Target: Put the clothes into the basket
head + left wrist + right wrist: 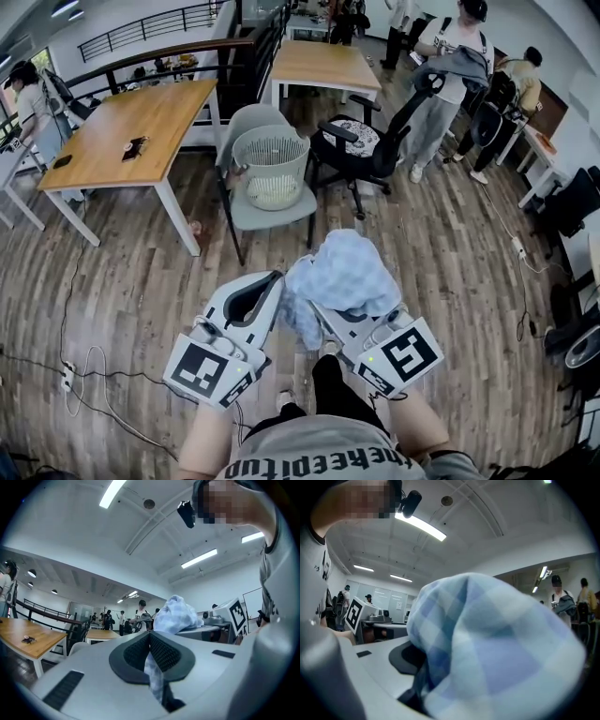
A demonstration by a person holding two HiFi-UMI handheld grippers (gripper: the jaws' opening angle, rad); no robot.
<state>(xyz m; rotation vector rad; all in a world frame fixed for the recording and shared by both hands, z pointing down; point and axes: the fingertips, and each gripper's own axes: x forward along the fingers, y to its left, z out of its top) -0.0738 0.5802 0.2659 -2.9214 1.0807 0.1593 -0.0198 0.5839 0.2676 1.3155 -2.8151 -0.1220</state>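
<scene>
Straight ahead of the person, the white slatted plastic basket [270, 157] sits on a grey chair [281, 217], well apart from the soft blue-checked cloth [345, 275]. The cloth is bunched over the right tool [333, 317], whose jaws clamp a thick fold. The left tool [151, 651] is pinched shut on a thin trailing strip. Both tools look about equally near, so the carry should run forward.

On the right gripper [412, 681] the blue checked cloth [497, 648] hides most of the jaws; contents of the basket [270, 167] are unclear.
</scene>
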